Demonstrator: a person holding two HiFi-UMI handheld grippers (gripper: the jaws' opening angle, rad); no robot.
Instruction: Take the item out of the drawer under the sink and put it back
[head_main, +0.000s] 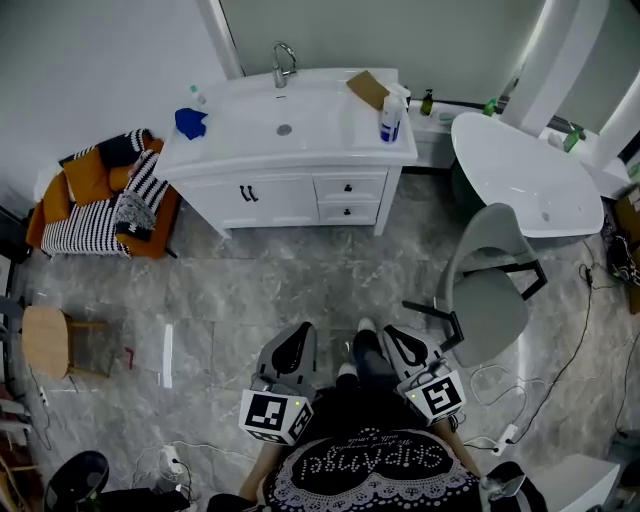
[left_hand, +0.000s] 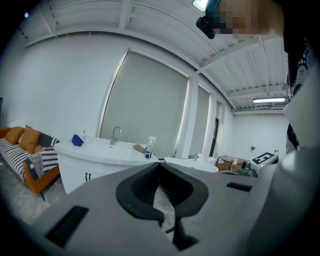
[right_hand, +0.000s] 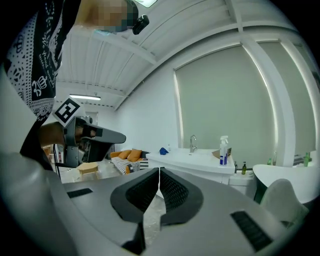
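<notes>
Drawers (head_main: 340, 188) closed — well apart from left hand-held gripper (head_main: 299, 330), right hand-held gripper (head_main: 391, 333).

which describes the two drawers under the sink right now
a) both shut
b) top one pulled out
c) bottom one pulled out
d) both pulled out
a: in the head view the top drawer and the bottom drawer both sit flush with the cabinet front, with nothing sticking out.
</notes>
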